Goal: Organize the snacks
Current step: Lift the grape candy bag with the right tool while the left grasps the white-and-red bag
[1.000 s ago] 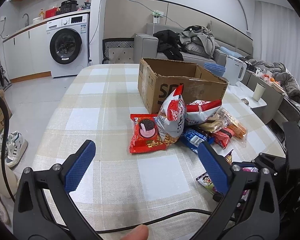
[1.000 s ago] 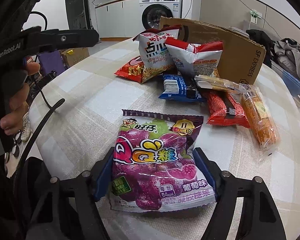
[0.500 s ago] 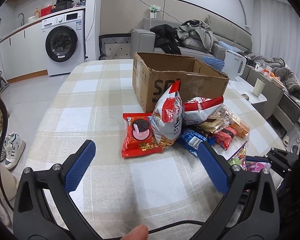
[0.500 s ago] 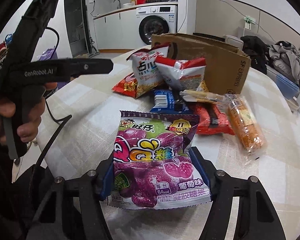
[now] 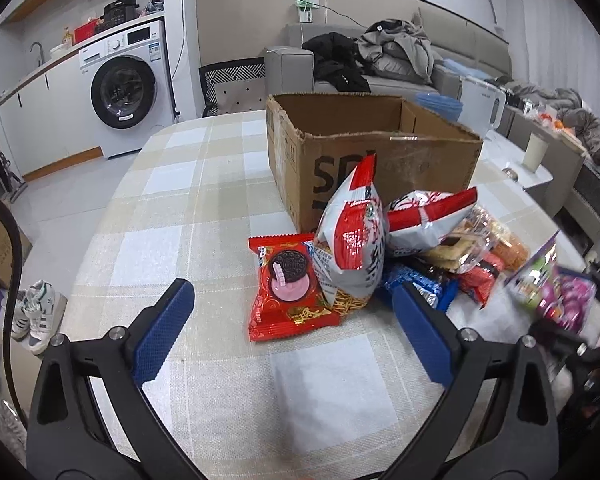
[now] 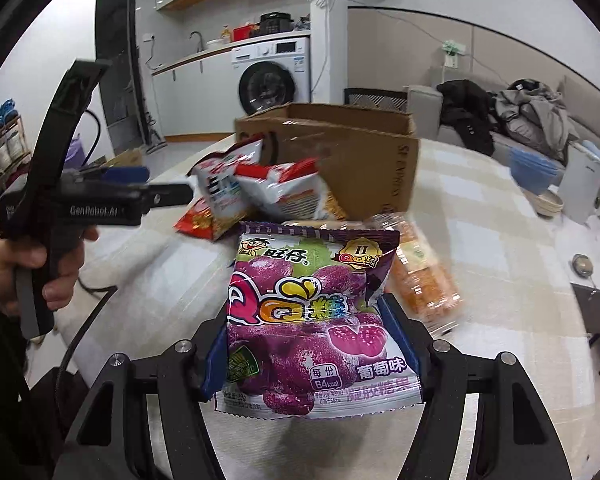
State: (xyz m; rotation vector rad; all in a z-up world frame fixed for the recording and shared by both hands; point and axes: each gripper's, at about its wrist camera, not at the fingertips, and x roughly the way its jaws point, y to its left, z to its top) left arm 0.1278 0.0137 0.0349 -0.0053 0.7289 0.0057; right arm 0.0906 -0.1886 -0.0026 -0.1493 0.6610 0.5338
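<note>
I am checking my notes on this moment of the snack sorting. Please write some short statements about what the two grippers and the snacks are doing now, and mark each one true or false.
1. The right gripper is shut on the purple grape gummy bag. True.
2. The left gripper holds the red cookie packet with the dark round cookie picture. False: its jaws are open and hold nothing; the packet lies on the checked tablecloth.
3. The brown cardboard box is closed with tape. False: its top is open.
4. The tall red and white snack bag stands in front of the box. True.
5. The purple bag lies flat on the tablecloth. False: it is lifted above it.
</note>
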